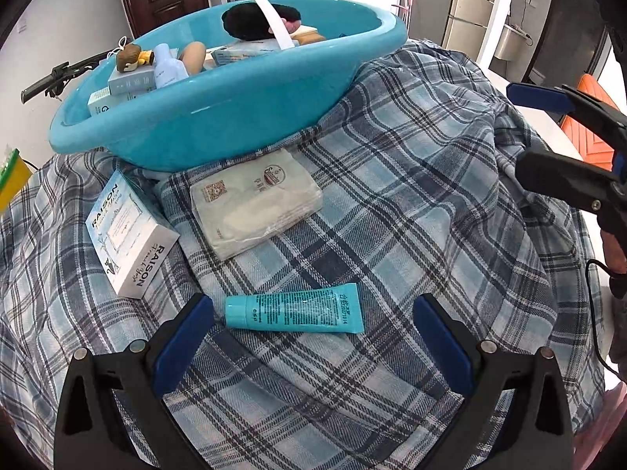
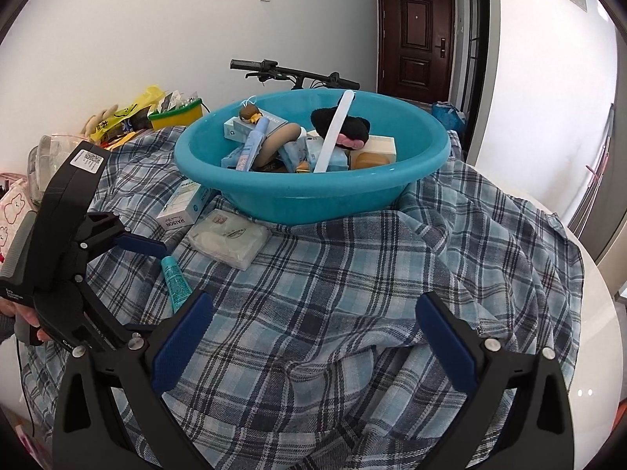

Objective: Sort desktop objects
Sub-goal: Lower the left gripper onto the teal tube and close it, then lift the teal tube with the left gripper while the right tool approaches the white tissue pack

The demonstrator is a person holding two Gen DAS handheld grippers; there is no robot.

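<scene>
While both pairs of tongs hover over a tabletop (image 2: 599, 274) draped in a blue plaid cloth (image 1: 392, 215), neither grips anything. The left tongs (image 1: 313, 337) are spread wide apart, their blue pads flanking bare cloth just short of a teal tube (image 1: 294, 307) that lies on its side, cap pointing left. Nothing stands between the pads and the tube.

Beyond the tube sits a soft tissue pack (image 1: 254, 203) in clear wrapping, and to its left a white and blue box (image 1: 129, 235) printed RAISON, resting tilted on a fold of cloth. Both lie close against the foot of a large teal basin (image 1: 219, 117), which blocks the view of the far tabletop.

The basin is already crowded: small boxes, a pale blue bottle (image 1: 168, 66), a brown figurine (image 1: 131, 56), a black plush toy (image 1: 254, 19) and a long white strip (image 1: 270, 15) leaning out over the rim.

The right tongs (image 2: 313, 337) are also held wide apart over rumpled cloth, well to the right of the tube. From this side the left tongs appear at the left edge with a hand (image 2: 27, 317) gripping the handle.

Behind the tabletop are bicycle handlebars (image 2: 294, 72), a dark wooden door (image 2: 415, 35), and a clutter of bags and containers (image 2: 129, 117) at the left.
</scene>
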